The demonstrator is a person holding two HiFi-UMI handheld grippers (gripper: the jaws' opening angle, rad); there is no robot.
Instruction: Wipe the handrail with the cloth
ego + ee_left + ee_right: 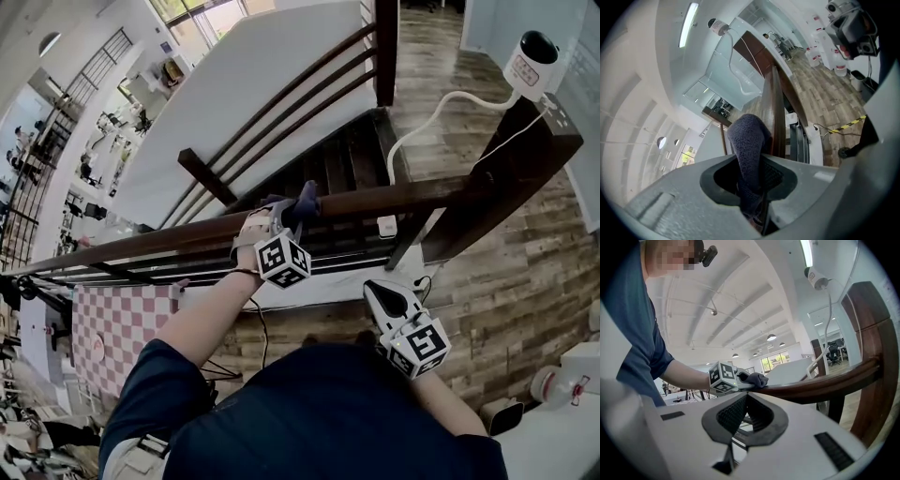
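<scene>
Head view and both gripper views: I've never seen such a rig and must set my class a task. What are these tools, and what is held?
A person holds two hand tools, each with two jaws and a marker cube. The head view looks down from the person's head; each gripper view looks along one tool's jaws. The left gripper has its jaws shut on a dark blue-grey cloth that rests on the dark brown wooden handrail. The right gripper is nearer the person, jaws together, holding nothing.

Navy cloth (307, 200), dark brown handrail (403, 197), red-and-white checked surface (117, 323), navy shirt (319, 412)
</scene>
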